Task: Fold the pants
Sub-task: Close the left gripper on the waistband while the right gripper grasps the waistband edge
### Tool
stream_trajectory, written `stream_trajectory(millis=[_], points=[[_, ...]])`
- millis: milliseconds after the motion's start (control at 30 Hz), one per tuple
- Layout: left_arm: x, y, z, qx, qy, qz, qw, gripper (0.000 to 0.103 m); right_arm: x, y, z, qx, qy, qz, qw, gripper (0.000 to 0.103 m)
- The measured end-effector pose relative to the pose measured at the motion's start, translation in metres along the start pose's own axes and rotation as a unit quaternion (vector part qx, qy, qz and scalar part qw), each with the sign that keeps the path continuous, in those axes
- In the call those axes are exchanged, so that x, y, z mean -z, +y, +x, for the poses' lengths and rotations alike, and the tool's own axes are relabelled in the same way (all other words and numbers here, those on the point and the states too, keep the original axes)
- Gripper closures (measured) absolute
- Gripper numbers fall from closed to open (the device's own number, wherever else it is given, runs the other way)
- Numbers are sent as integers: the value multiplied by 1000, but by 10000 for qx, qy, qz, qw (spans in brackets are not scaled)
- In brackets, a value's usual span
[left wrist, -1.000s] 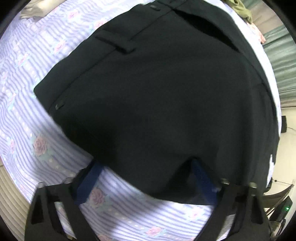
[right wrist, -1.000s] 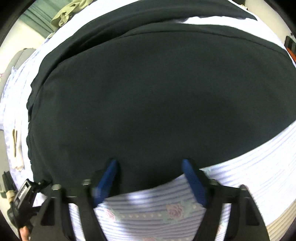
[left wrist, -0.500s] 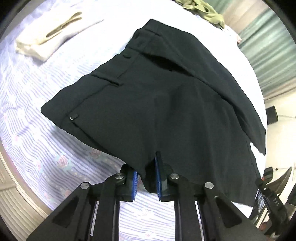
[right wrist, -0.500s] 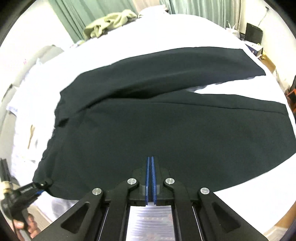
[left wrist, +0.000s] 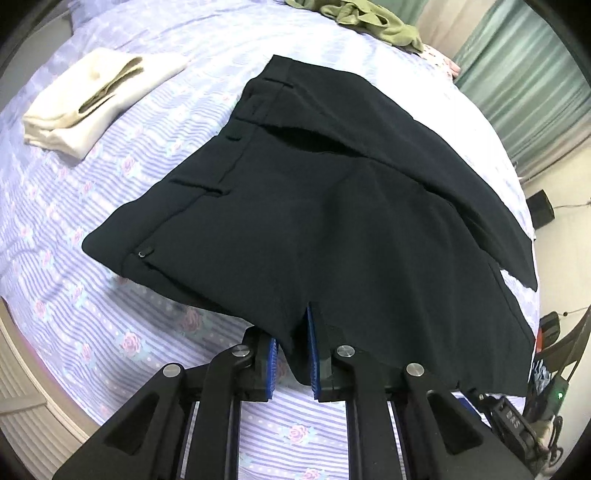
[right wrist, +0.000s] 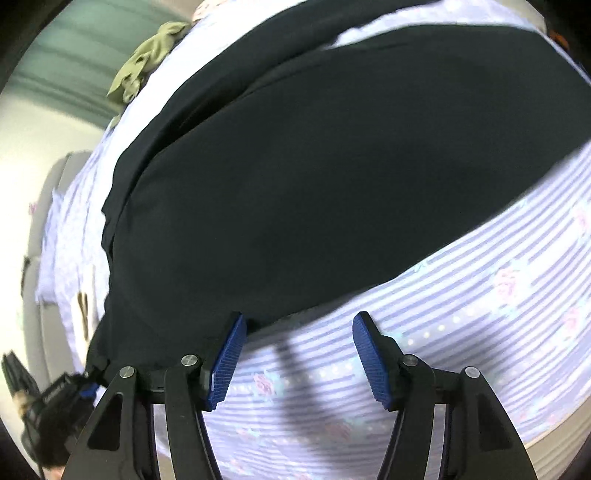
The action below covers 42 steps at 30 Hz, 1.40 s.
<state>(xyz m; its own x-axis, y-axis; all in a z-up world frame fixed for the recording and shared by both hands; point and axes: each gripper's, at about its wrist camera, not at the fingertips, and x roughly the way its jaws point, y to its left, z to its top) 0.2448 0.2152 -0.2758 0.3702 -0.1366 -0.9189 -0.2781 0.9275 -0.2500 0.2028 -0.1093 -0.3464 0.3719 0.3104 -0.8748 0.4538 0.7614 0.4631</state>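
Note:
Black pants lie spread on a bed with a lilac striped, rose-print sheet. The waistband points to the far left and the two legs run off to the right. My left gripper is shut on the near edge of the pants and holds a fold of cloth between its blue pads. In the right wrist view the pants fill the upper frame. My right gripper is open and empty just above the sheet, with its left pad touching the pants' near edge.
A folded cream garment lies on the bed at the far left. An olive green garment is bunched at the far side; it also shows in the right wrist view. The bed's near edge runs lower left. Green curtains hang behind.
My right gripper has let go of the pants, opened, and dropped close to the sheet. My left gripper stays shut on the pants' edge and has barely moved.

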Motion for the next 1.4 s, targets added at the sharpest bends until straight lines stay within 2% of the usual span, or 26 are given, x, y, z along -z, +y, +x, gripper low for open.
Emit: stream_trajectory(millis=[200,400,467,533,600,700,800,967,1100,1200,1400], points=[[-3,-3,2,-28,33,104,9999,88,-13,-1,12,-280,-108,379,9988,41],[-5,-7,-1,-48,-17,267,9996,88,-24,1,22,-111,-161,463,9987,43],[-5,-8,0,-75,-17,307,9995,88,-24,-2,21,-17,-156,462,9988,54],[-4,-9,-1,-108,-16,354,9993,88,-25,-3,19,132,-142,411,9990,76],[-3,-12,-2,-144,-34,430,9990,89,-28,-5,14,231,-146,333,9991,90],[-4,-11,-5,-104,-46,406,9991,91,-35,1,-1,203,-196,140,9995,94],[-7,-9,-13,2,-89,294,9995,91,-42,20,-28,204,-471,-247,9984,95],[-11,-19,-37,161,-317,379,9987,92,-56,53,-82,122,-1034,-816,9912,95],[-16,-29,-62,350,-528,413,9971,92,-69,74,-117,-112,-1383,-962,9857,96],[-24,-35,-83,447,-724,423,9955,93,-77,90,-137,-289,-1556,-1093,9813,97],[-39,-39,-125,480,-1151,459,9911,93,-84,121,-166,-375,-1727,-1450,9735,97]])
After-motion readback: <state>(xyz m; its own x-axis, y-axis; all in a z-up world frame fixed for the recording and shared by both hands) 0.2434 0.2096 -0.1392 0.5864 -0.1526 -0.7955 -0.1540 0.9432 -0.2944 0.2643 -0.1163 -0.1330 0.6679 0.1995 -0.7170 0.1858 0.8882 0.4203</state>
